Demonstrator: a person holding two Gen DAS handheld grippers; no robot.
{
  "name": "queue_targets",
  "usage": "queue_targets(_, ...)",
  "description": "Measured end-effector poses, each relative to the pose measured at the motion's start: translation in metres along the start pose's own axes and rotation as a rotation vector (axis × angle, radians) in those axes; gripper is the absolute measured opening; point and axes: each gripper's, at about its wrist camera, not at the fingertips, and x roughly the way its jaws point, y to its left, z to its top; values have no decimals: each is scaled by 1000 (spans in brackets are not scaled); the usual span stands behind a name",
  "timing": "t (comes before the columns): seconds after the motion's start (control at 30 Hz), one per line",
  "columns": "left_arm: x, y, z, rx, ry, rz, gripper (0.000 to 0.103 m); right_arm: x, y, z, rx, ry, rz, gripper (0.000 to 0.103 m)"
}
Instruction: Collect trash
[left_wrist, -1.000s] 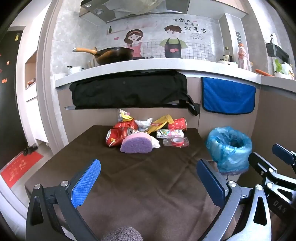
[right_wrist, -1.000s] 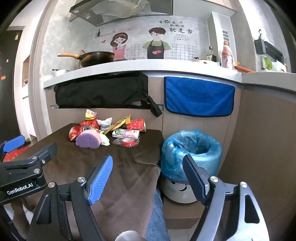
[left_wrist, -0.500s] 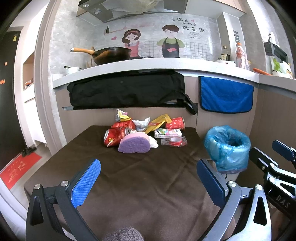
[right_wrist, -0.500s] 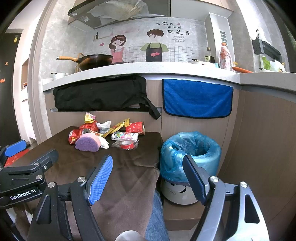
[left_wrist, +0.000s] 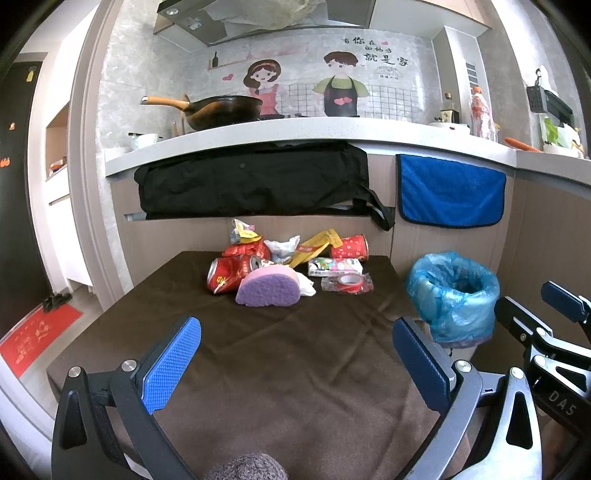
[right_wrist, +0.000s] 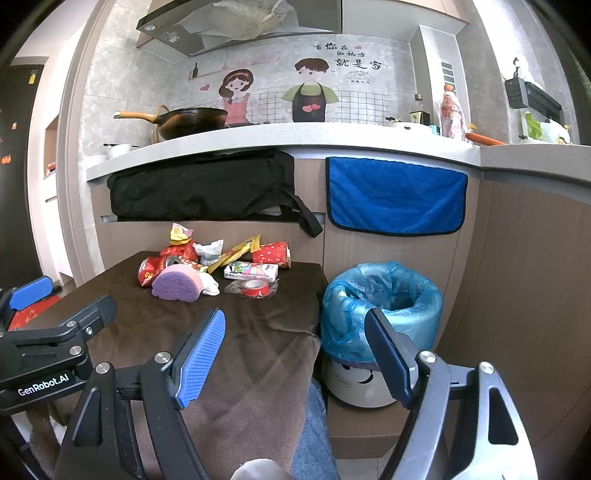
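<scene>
— Kitchen counter (left_wrist: 295, 127) along the back, a brown cloth-covered table (left_wrist: 280, 354) below it. Where's the trash?

— Heaped at the far end of that table, close under the counter front. A purple sponge (left_wrist: 266, 290) stands nearest, leaning against a crushed red can (left_wrist: 231, 273). Beside it, to the right, a roll of red tape in clear wrap (left_wrist: 347, 284), with a small printed carton (left_wrist: 334, 266) just behind. Further back: a red paper cup (left_wrist: 349, 247) on its side, a yellow wrapper (left_wrist: 317, 245) and some crumpled white paper (left_wrist: 282, 248).

— And the bin?

— A white bin lined with a blue bag (right_wrist: 382, 310) sits off the table's right edge, lower than the tabletop. Its mouth gapes.

— The tongs?

— Left gripper (left_wrist: 295, 362) hovers above the near part of the cloth, blue pads spread wide, nothing between them. Right gripper (right_wrist: 295, 360) hangs over the table's right corner, also spread wide and empty, its right finger in front of the bin. Both are well apart from the heap.

— Anything else around?

— A black cloth (left_wrist: 255, 181) and a blue towel (left_wrist: 450, 194) hang from the counter, and a wok (left_wrist: 221, 110) rests on top.
</scene>
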Motion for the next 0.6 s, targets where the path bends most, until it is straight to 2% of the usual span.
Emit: queue_targets(0.6,0,-2,-1,-2,-1,2,102,0,0,0,1,0,1,76)
